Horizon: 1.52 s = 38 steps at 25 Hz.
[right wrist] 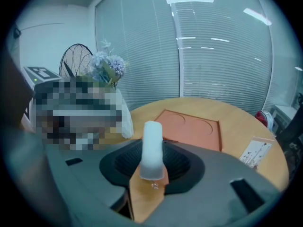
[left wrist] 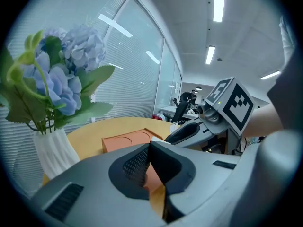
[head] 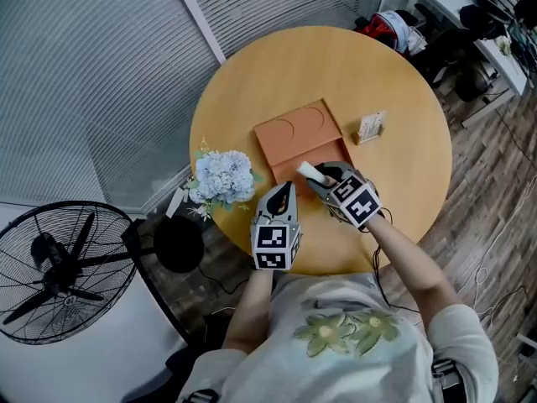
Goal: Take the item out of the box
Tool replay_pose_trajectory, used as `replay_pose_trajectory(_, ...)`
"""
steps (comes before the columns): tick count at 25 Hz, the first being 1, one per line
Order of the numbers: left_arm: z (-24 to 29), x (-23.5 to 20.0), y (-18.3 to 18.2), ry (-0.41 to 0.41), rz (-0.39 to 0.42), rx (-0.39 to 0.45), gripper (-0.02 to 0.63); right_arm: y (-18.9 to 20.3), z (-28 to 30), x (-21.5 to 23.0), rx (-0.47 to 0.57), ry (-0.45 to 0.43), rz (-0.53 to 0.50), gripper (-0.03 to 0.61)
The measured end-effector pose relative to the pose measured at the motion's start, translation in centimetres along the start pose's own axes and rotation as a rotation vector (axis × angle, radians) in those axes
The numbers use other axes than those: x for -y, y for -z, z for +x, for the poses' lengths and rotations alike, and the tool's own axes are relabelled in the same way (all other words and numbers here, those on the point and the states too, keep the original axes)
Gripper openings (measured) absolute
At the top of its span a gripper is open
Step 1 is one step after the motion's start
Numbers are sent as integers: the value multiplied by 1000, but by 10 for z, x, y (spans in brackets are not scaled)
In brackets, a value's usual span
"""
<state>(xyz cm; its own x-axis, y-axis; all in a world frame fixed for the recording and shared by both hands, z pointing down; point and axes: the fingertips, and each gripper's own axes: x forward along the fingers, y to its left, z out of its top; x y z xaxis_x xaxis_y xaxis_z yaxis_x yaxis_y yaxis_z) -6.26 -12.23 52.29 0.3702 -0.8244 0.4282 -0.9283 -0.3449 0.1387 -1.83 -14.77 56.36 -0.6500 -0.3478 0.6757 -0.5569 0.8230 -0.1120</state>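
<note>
White and tube-shaped, the item (right wrist: 152,148) stands upright between the jaws of the right gripper (head: 323,180), whose pads press on its sides at a middling width. Only the right gripper view shows this grip plainly. In the head view the item is just a pale stub poking out over the near right corner of the box (head: 298,139).

The box is a flat, terracotta-coloured one with two round hollows, lying near the middle of the round wooden table (head: 252,74).

The left gripper (head: 284,193) hovers near the table's front edge, beside the right one. Its own view shows the jaw tips drawn together with nothing between them. Through the gap lower down a strip of the box and table shows, and the jaws cover the box's near part.

That view alone takes in the strip ceiling lights (left wrist: 217,4) and the right gripper's marker cube from the side.

Blue flowers (head: 223,175) in a white vase (left wrist: 52,148) stand at the table's left edge, just beside the left gripper. A small card (head: 370,127) lies right of the box, apart from it. A fan (head: 59,271) stands on the floor at the left, and blinds (head: 92,65) line the wall behind.
</note>
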Motion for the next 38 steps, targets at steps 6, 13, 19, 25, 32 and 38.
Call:
replay_pose_trajectory(6,-4,-4,-7,-7,4,17,0,-10,-15,-8,50,16,7,141)
replay_pose_trajectory(13,-7,-2,-12,-12,2,25,0,-25,-39,-21,117,17,0,141)
replay_pose_trajectory(19,-10,3,-11,-9,3,30,0,-38,-61,-34,185,14,-8,141)
replay_pose_trajectory(25,-16,7,-11,-10,3,38,0,-39,-79,-48,256,-2,15,141)
replay_pose_trajectory(32,-21,15,-7,-2,1,42,0,-38,-101,-60,354,21,40,138)
replay_pose_trajectory(38,-28,21,-6,5,1,42,0,-29,-119,-68,411,57,46,137)
